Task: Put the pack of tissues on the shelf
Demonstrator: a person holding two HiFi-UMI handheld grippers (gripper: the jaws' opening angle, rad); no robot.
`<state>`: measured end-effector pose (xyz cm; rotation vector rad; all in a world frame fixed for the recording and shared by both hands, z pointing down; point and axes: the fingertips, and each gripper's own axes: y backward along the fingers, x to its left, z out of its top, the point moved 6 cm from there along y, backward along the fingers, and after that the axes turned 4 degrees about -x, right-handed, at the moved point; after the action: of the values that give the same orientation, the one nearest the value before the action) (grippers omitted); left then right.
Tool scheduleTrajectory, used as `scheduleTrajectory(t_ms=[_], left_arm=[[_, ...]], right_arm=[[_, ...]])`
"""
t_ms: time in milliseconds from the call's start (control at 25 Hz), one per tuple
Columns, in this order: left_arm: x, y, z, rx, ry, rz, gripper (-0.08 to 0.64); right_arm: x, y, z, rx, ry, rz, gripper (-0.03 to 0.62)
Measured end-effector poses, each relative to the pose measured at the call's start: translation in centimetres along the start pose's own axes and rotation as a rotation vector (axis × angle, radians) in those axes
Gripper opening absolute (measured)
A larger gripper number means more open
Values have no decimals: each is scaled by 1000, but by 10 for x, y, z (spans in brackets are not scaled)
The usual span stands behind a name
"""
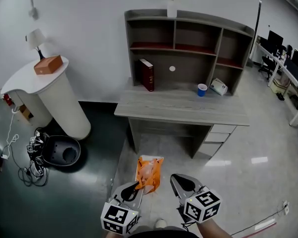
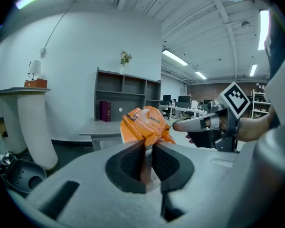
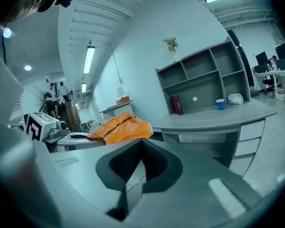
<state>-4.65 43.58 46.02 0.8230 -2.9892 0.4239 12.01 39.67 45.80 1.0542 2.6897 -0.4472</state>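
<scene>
The pack of tissues [image 1: 149, 171] is an orange plastic packet, hanging in the air in front of the desk. My left gripper [image 1: 138, 185] is shut on its near edge; in the left gripper view the pads pinch the crumpled wrapper [image 2: 145, 125] between them. My right gripper [image 1: 177, 180] is beside it on the right, shut with nothing in it, its jaws pressed together [image 3: 141, 144]. The packet [image 3: 121, 128] shows at its left. The grey shelf unit [image 1: 188, 38] stands on the desk [image 1: 179, 108] well ahead of both grippers.
On the desk under the shelf stand a dark red book [image 1: 147, 74], a blue cup [image 1: 202, 89] and a white packet [image 1: 219, 87]. A vase [image 1: 172, 6] tops the shelf. At left stand a white round counter [image 1: 27, 81] with a brown box [image 1: 48, 64] and a black bin [image 1: 62, 150].
</scene>
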Motion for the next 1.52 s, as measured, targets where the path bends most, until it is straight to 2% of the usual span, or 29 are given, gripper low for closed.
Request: scheduleTrajectory(t_ms=[400, 760, 1520], left_arm=[[5, -24, 10, 1, -5, 31, 5], [26, -64, 19, 12, -20, -15, 5], [147, -148, 62, -3, -30, -85, 5]], right_arm=[[-26, -8, 10, 2, 5, 5, 2], [-48, -32, 18, 3, 10, -25, 2], [-82, -167, 70, 20, -6, -76, 2]])
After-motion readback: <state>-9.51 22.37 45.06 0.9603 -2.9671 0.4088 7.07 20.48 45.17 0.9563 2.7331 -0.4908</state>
